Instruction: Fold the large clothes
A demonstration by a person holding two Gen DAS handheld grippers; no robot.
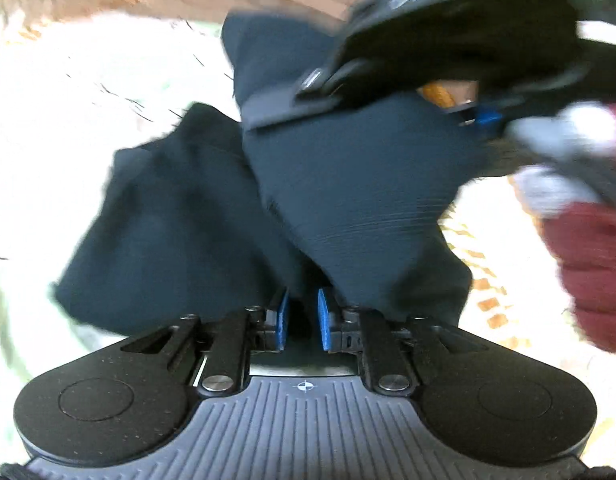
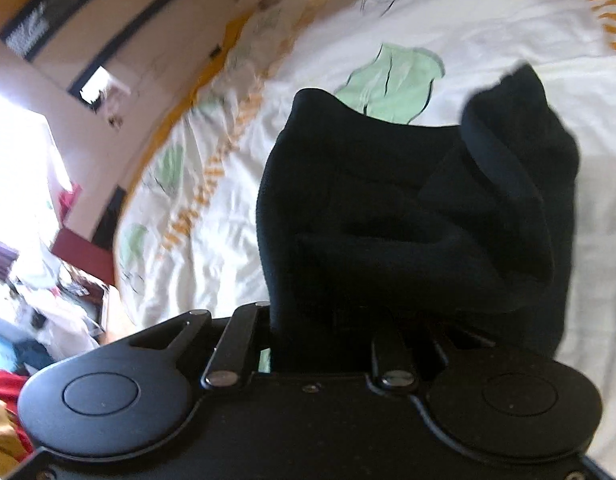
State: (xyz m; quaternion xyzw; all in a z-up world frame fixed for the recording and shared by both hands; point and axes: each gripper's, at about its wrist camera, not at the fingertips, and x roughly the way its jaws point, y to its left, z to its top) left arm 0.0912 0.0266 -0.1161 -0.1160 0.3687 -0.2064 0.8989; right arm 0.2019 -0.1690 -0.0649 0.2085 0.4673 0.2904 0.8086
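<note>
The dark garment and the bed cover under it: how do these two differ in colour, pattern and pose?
The dark garment is plain navy, almost black; the bed cover is white. The garment shows no print; the cover carries green patches and orange marks. The garment hangs bunched and lifted, gripped by the left gripper and the right gripper; the cover lies spread out below. Both are soft, creased cloth.

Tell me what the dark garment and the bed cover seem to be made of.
Dark garment: navy, matte, soft knit or fleece probably; it drapes in thick rounded folds without shine. Bed cover: thin white printed cloth, likely cotton; fine creases, green and orange pattern.
</note>
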